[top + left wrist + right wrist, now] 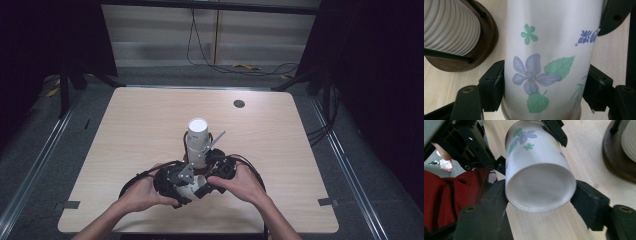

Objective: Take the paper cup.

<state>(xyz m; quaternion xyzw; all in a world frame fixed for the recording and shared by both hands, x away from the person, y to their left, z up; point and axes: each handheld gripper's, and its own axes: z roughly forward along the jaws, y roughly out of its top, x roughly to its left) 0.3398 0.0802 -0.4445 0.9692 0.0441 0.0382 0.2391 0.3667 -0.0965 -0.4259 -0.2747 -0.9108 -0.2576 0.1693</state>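
Left gripper (172, 186) low at the near bench (125, 125) edge, fingers (491, 85) clamped on both sides of a white flowered cup (547, 57). Print upside down in left gripper view, so cup likely held inverted or seen from the far side; cannot tell which.

Centre: cup lying across between the two grippers, just off the bench, close to the person. Flat white end facing the right gripper view, mouth or base unclear.

Just behind: ribbed white cup stack (198, 140) upright on a dark wooden holder (480, 47) with thin black rods. Probably the source or the destination for the held cup.

Right gripper (216, 176) meeting the same cup end-on, fingers (590, 202) pinching its rim from both sides. Looks like a hand-to-hand transfer: double grip keeps the slick cup from rolling while one side lets go.
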